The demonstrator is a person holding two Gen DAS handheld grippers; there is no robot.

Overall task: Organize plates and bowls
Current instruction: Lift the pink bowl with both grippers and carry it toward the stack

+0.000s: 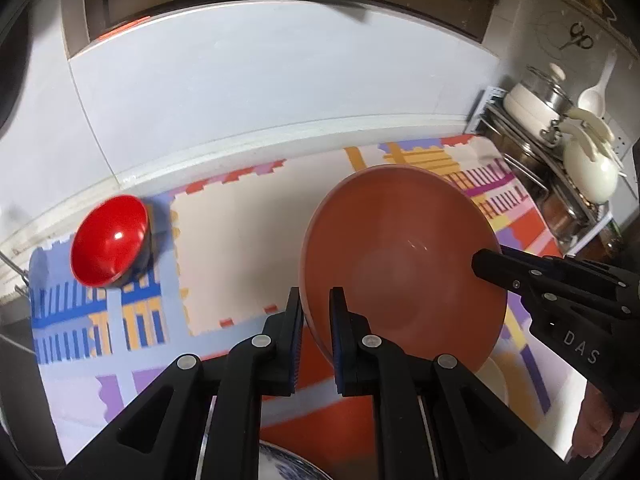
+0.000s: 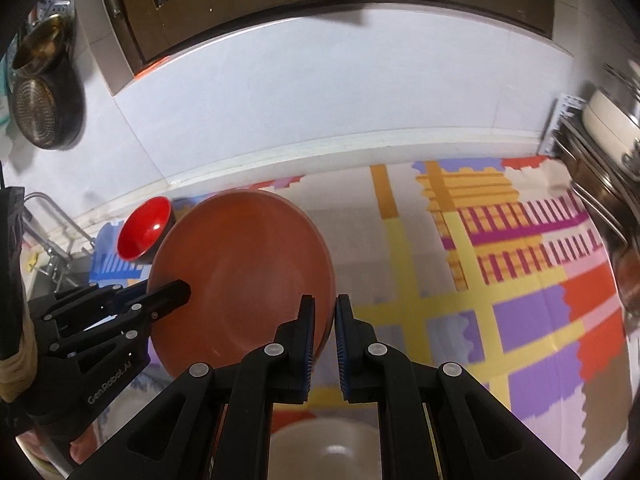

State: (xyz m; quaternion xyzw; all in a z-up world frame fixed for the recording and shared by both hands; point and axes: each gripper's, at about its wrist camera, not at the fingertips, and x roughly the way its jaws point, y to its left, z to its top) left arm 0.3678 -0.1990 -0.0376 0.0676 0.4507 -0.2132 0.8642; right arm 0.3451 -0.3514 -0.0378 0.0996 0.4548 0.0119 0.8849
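Above the patterned mat (image 1: pixel 224 276), you've got the brown plate (image 1: pixel 400 264) tilted in mid-air, left gripper (image 1: pixel 316 312) & right gripper (image 2: pixel 325 320) each clamped on opposite rim edges. Uneven pull btwn hands could slip it out. Plate's empty; red bowl (image 1: pixel 110 240) on the mat's far-left corner also empty.

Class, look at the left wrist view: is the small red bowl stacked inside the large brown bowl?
No. The red bowl sits apart on the mat, well left of the brown bowl held by both grippers.
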